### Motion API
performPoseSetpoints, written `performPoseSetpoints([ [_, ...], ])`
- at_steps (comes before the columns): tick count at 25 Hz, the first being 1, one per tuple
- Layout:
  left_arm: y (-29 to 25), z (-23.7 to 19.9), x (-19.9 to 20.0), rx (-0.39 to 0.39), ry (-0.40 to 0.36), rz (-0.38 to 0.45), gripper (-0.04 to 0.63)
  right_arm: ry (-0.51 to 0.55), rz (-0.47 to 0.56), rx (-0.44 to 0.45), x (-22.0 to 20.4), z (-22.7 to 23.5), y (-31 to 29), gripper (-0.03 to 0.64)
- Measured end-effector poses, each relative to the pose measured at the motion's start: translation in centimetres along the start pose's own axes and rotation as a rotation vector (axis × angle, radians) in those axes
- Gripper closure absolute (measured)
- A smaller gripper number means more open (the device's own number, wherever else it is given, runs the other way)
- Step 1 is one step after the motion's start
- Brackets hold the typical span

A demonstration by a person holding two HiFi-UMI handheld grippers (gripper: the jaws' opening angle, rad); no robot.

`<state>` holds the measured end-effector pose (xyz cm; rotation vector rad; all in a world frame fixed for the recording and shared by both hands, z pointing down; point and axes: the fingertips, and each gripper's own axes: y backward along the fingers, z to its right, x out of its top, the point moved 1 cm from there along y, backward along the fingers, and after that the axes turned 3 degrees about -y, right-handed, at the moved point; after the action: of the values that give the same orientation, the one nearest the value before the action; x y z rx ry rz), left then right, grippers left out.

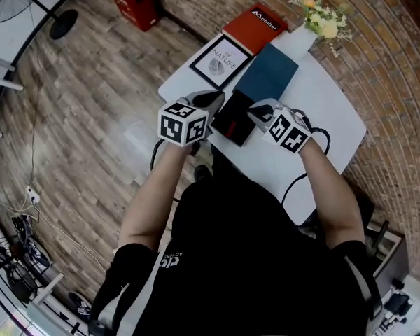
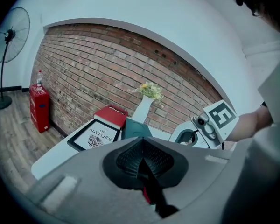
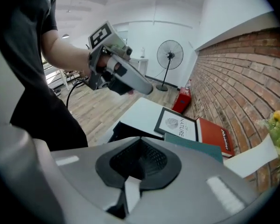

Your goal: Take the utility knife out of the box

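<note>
Left gripper (image 1: pixel 221 101) clamped shut on box (image 1: pixel 232 122) edge, box's 9 o'clock. Right gripper (image 1: pixel 255 112) pinching white strip (image 3: pixel 131 192), box's 3 o'clock. Utility knife unseen, likely still inside. Risk: thin pinches slip, box jerks open, knife spills off table (image 1: pixel 325 121).

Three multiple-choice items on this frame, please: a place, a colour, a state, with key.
1. Where does the red book lie? A. on the floor B. on the table, beside the framed picture C. under a vase
2. What colour is the box nearest the person? A. white B. yellow C. black
3. How do the left gripper's jaws stand? A. together B. wide apart C. round a cable
1 B: it lies next to the framed picture. 2 C: dark against the white table. 3 A: the left gripper view shows them meeting.
</note>
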<state>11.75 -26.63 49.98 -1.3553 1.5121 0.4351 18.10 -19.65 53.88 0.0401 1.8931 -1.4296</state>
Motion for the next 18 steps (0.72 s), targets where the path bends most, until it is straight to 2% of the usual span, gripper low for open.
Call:
performPoseSetpoints([
  [4,1.8,-0.9,-0.4,0.052,0.006,0.024,0.588,0.079,-0.092,0.087,-1.8,-2.2,-3.0,0.614],
  [10,3.8,-1.9,-0.7,0.118,-0.017,0.049,0.588,0.311,-0.217,0.222,-3.7,-4.5,-7.5,0.562],
  [14,5.7,-2.7,-0.9,0.157,0.021,0.058,0.588,0.446,-0.297,0.335,-4.3,-5.8,-9.3,0.543],
  [18,6.9,-2.7,-2.5,0.172,0.039,0.063,0.588,0.565,-0.364,0.38,-6.4,-7.3,-11.0,0.522],
])
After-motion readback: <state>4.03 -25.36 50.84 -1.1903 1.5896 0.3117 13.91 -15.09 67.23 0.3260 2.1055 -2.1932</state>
